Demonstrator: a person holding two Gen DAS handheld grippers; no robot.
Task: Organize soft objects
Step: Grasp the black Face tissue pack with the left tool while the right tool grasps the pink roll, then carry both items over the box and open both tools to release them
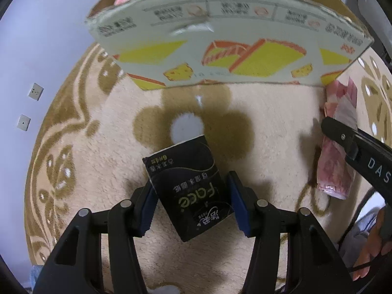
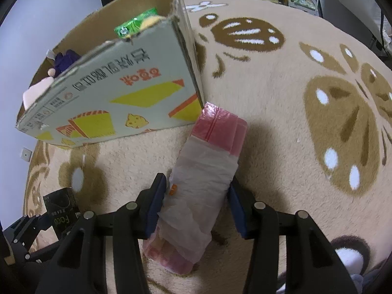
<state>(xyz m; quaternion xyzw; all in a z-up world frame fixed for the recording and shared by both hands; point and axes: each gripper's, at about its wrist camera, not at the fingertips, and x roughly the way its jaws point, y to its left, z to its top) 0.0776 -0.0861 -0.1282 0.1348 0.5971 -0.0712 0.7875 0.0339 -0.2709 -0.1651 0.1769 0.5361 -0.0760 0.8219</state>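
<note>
Glossy black tissue pack (image 1: 188, 191), crinkly pink roll (image 2: 198, 191)

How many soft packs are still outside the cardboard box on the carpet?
2. The black tissue pack sits between the left claw's pads; the pink wrapped pack lies beside the cardboard box. Others may be hidden behind it.

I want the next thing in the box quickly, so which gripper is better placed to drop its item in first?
Probably the left. The left gripper grips the black tissue pack directly facing the cardboard box. The right gripper straddles the pink bag roll, which lies on the rug.
</note>
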